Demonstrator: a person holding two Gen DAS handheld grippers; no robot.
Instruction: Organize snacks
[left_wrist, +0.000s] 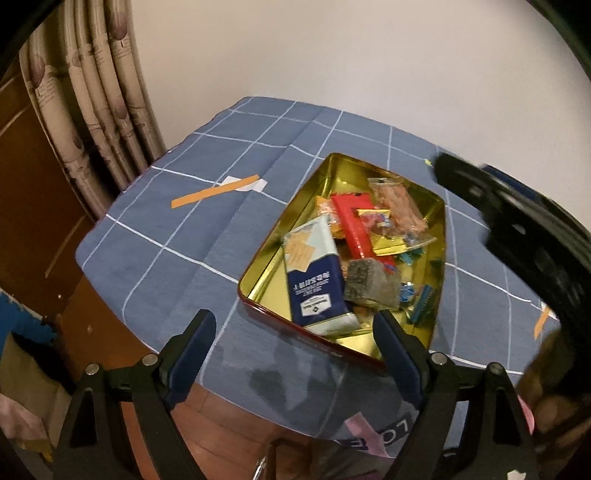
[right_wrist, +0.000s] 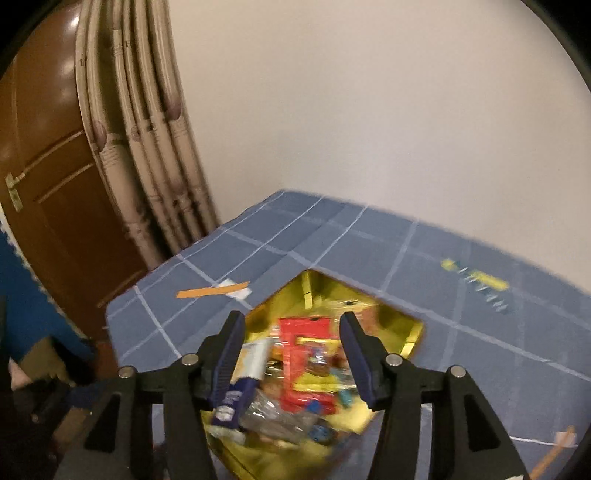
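Note:
A gold tin (left_wrist: 258, 280) with a red outside sits on the blue checked cloth. It holds a blue and white pack (left_wrist: 314, 280), a red pack (left_wrist: 354, 225), a dark grey square pack (left_wrist: 369, 284), a clear bag of orange snacks (left_wrist: 399, 206) and several small wrappers. My left gripper (left_wrist: 295, 319) stands open at the tin's near edge, holding nothing. My right gripper (right_wrist: 291, 317) hangs open over the tin (right_wrist: 410, 328) with no snack pressed between its pads; its black body (left_wrist: 517, 221) shows blurred at the right. A yellow snack (right_wrist: 476, 278) lies on the cloth beyond the tin.
An orange tape strip (left_wrist: 214, 194) lies on the cloth (left_wrist: 166, 229) left of the tin, and another (left_wrist: 541, 323) at the right. A curtain (left_wrist: 103, 110) and brown door (right_wrist: 55, 184) stand to the left. A white wall backs the table. A hand (left_wrist: 554, 406) shows at lower right.

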